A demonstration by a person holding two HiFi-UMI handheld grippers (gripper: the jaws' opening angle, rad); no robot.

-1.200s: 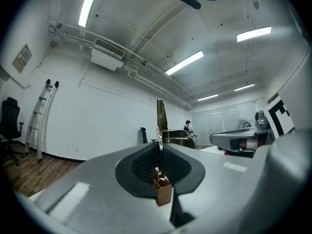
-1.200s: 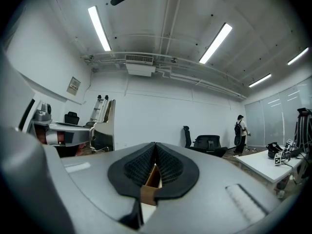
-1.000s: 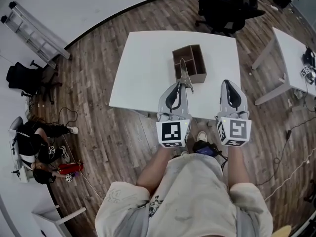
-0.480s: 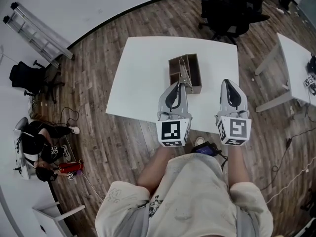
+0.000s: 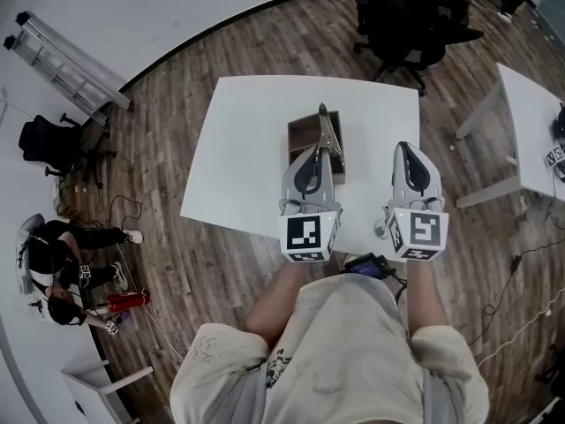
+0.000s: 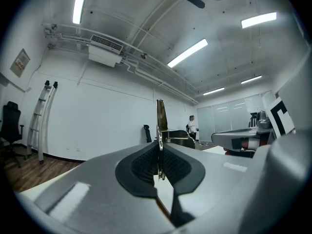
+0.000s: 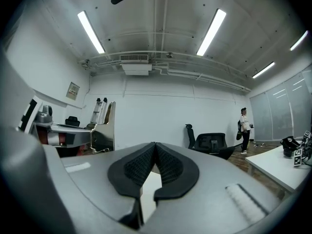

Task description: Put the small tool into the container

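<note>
1. Close in at 6 o'clock, by the body: left gripper (image 5: 320, 154) pinches the small tool (image 5: 327, 132) edge-on between its pads. The metal is thin and the purchase narrow. Risk: a jolt lets it pivot or slip out early.
2. At 3 o'clock of that: right gripper (image 5: 408, 150), jaws pressed together on nothing. Minor risk: drifting inward, it could knock the box.
3. At 12 o'clock: the tool tip overlaps the container (image 5: 298, 140), a brown divided box; its height above it is unreadable. Risk: released askew, the tool snags a divider or rim, or tips onto the table (image 5: 238, 148).
4. Beyond: the box looks light and nothing braces it, so a push could slide it.
</note>
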